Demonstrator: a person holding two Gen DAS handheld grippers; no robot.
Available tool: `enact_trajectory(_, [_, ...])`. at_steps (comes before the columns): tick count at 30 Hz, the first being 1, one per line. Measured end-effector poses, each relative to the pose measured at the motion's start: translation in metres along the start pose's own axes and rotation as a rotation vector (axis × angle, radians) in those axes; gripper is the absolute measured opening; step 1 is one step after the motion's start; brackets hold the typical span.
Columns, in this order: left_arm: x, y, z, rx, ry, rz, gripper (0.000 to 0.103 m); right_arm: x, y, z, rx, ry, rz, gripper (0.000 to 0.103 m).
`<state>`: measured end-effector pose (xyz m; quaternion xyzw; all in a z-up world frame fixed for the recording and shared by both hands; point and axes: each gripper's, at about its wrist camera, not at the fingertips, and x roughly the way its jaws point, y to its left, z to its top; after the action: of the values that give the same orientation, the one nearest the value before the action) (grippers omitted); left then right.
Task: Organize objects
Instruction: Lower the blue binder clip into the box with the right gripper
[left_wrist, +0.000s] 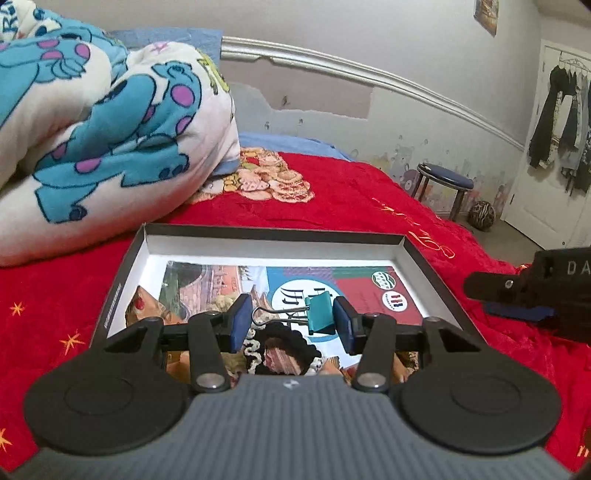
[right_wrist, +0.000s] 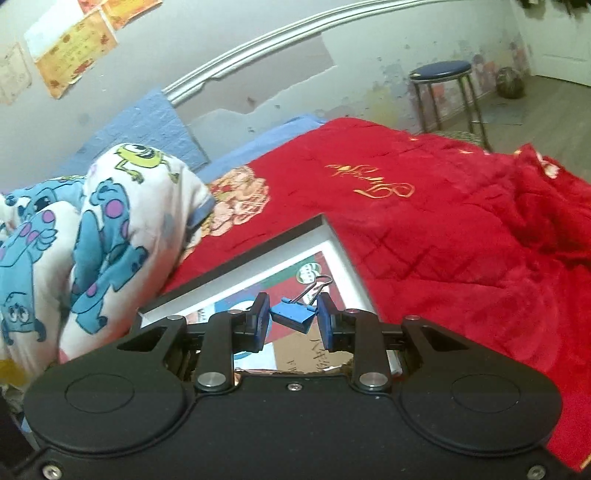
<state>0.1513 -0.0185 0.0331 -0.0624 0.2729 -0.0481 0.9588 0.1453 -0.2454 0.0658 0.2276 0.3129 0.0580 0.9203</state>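
A shallow black box (left_wrist: 273, 236) with a white inside lies on the red quilt and holds printed picture cards (left_wrist: 332, 288). My left gripper (left_wrist: 293, 321) hangs over the box. It is shut on a teal binder clip (left_wrist: 320, 312), whose wire handle points at the left pad. In the right wrist view the right gripper (right_wrist: 294, 322) is shut on a blue binder clip (right_wrist: 291, 314) above the box's far right corner (right_wrist: 325, 221). This clip's wire handle sticks up and to the right. The right gripper (left_wrist: 480, 297) also shows at the right edge of the left wrist view.
A red quilt (right_wrist: 443, 240) covers the bed. A rolled cartoon blanket (left_wrist: 110, 129) lies left of the box. Past the bed stand a blue-topped stool (left_wrist: 445, 182) and a ball (left_wrist: 481, 216) by the wall. Clothes hang on a white door (left_wrist: 561, 110).
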Motion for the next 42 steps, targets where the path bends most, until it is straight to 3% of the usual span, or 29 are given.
enact_trajectory(7, [0.004,-0.003,-0.006,0.021,0.011,0.01,0.053,0.015,0.006,-0.008,-0.02,0.059,0.059,0.027])
enact_trajectory(13, [0.006,-0.007,-0.011,0.035,0.024,0.02,0.053,0.024,0.018,-0.02,-0.058,0.096,-0.055,0.027])
enact_trajectory(19, [0.007,-0.011,-0.015,0.043,0.034,0.01,0.053,0.026,0.013,-0.017,-0.026,0.064,-0.133,0.027])
enact_trajectory(31, [0.005,-0.016,-0.016,0.071,0.033,0.027,0.053,0.023,0.022,-0.029,-0.086,0.1,-0.09,0.027])
enact_trajectory(42, [0.006,-0.011,-0.015,0.05,0.041,0.029,0.053,0.024,0.018,-0.028,-0.051,0.101,-0.078,0.027])
